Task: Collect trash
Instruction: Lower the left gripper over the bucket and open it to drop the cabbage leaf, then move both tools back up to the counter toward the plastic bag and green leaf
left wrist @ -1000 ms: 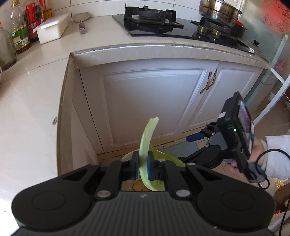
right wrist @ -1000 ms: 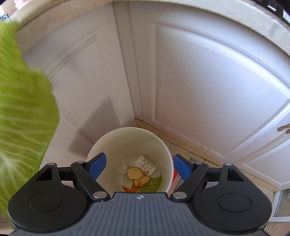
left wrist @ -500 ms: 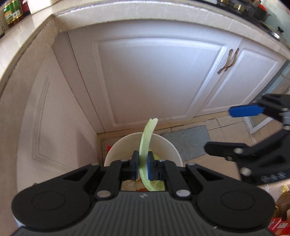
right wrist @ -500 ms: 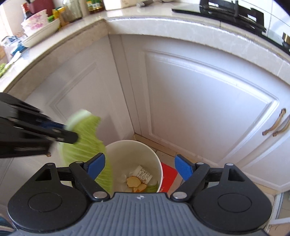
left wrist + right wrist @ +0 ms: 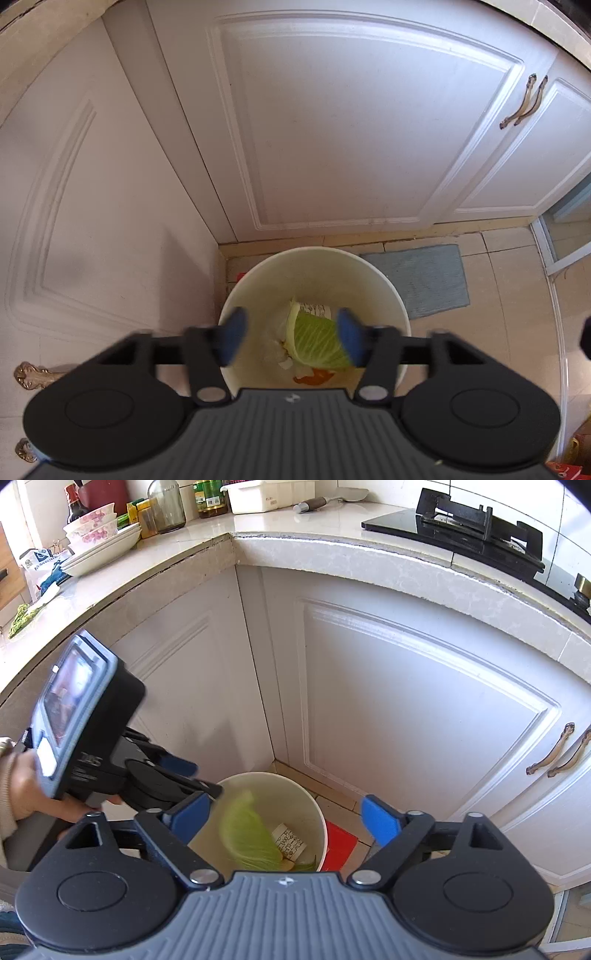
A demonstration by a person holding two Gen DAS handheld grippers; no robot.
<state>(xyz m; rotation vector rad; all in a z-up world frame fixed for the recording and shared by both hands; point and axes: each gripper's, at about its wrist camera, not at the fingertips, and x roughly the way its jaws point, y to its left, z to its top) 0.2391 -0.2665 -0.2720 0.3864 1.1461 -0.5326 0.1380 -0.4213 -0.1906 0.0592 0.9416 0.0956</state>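
Both grippers are spread wide, gripping nothing — left gripper (image 5: 289, 334) over the white bin (image 5: 384, 284), right gripper (image 5: 286, 818) beside it — while the cabbage leaf (image 5: 317, 341) lies inside the bin.

white cabinet doors (image 5: 332, 122), tiled floor (image 5: 509, 295)

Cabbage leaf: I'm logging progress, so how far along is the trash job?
Done: the leaf lies in the bin with other scraps. In hand: nothing; the left gripper and right gripper are both open above it. Left: green bits on the counter may still need collecting.
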